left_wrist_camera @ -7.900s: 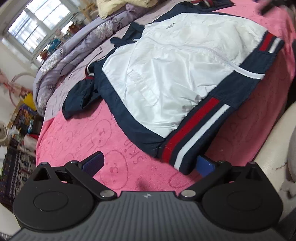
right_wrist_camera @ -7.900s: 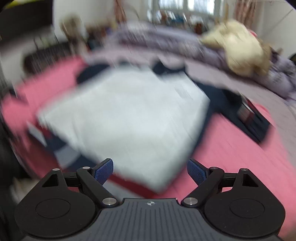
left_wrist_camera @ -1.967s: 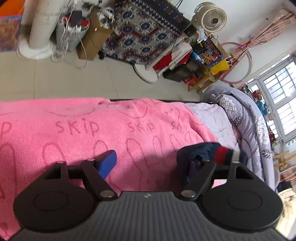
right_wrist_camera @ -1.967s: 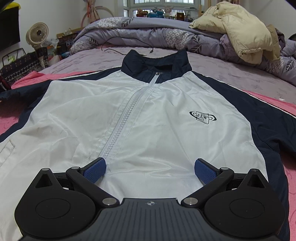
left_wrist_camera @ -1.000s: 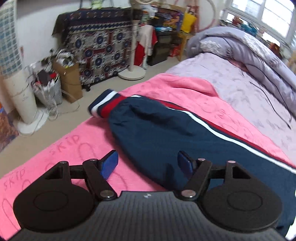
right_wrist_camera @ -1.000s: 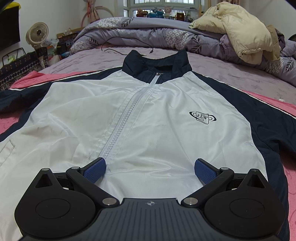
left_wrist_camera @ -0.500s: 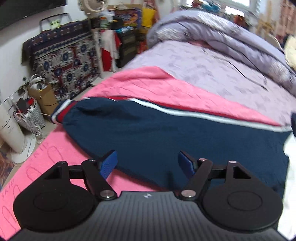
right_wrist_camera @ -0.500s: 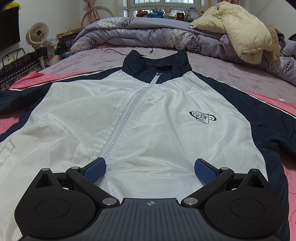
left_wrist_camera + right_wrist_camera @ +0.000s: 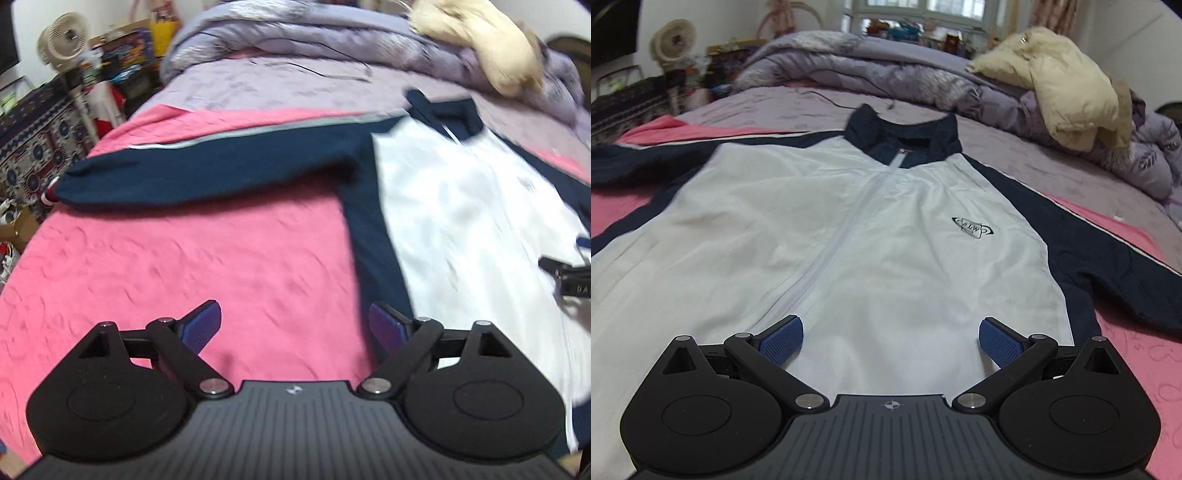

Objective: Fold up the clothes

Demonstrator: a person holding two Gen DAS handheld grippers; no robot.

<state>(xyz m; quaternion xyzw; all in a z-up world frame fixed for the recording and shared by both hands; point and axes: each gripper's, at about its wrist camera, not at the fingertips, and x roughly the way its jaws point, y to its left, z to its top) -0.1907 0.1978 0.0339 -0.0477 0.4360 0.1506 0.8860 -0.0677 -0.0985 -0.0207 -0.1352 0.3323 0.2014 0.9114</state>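
Observation:
A white and navy zip jacket (image 9: 871, 236) lies face up and spread flat on a pink blanket (image 9: 192, 258). Its navy left sleeve (image 9: 207, 177) is stretched out straight to the side, cuff near the bed's edge. My left gripper (image 9: 295, 325) is open and empty, low over the blanket beside the jacket's navy side panel. My right gripper (image 9: 890, 341) is open and empty, over the white front near the hem, astride the zip. It also shows at the right edge of the left wrist view (image 9: 565, 273).
A rolled purple duvet (image 9: 886, 77) and a cream padded coat (image 9: 1067, 85) lie at the bed's far side. A black cable (image 9: 846, 103) crosses the lilac sheet. A fan (image 9: 61, 42), boxes and a patterned cloth stand on the floor to the left.
My left gripper has swung right from the sleeve towards the jacket body, still open. The right gripper has risen and tilted slightly, staying over the hem.

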